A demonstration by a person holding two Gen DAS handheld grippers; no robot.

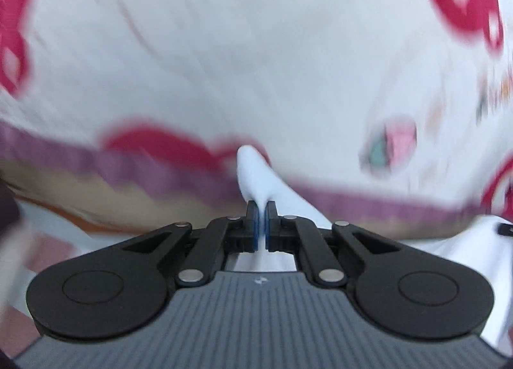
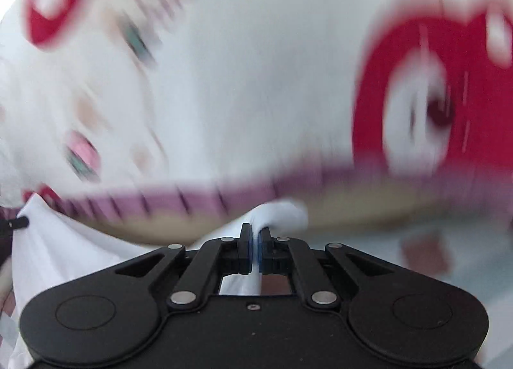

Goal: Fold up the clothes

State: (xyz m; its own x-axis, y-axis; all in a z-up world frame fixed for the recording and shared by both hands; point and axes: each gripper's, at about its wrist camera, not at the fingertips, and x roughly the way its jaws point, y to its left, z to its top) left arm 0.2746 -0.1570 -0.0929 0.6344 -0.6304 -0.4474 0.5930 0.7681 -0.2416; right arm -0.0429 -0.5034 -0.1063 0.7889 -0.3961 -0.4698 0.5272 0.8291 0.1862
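Cloth first: left gripper (image 1: 261, 209) is clenched on a pinch of plain white garment (image 1: 256, 170), a peak of fabric standing up between the blue pads. Same garment runs rightward across to the right gripper (image 2: 255, 234), likewise clamped tight on a bunched white fold, more of it draping down at the lower left of the right wrist view. Both pictures are heavily motion-blurred, so fine detail is lost. Progress, as a judgement: early. Garment is gripped at two points and looks lifted rather than laid flat; no finished fold, crease or stacked piece shows anywhere. Spreading it out, folding it over and smoothing all appear still to come. Surface beyond is a white printed bedcover (image 1: 256, 48) with large red ring-like shapes and small pastel motifs, edged by a purple band (image 1: 368, 205) above a tan strip. Below that edge, pale flooring with reddish patches, too smeared to identify. Rest of the room cannot be made out.
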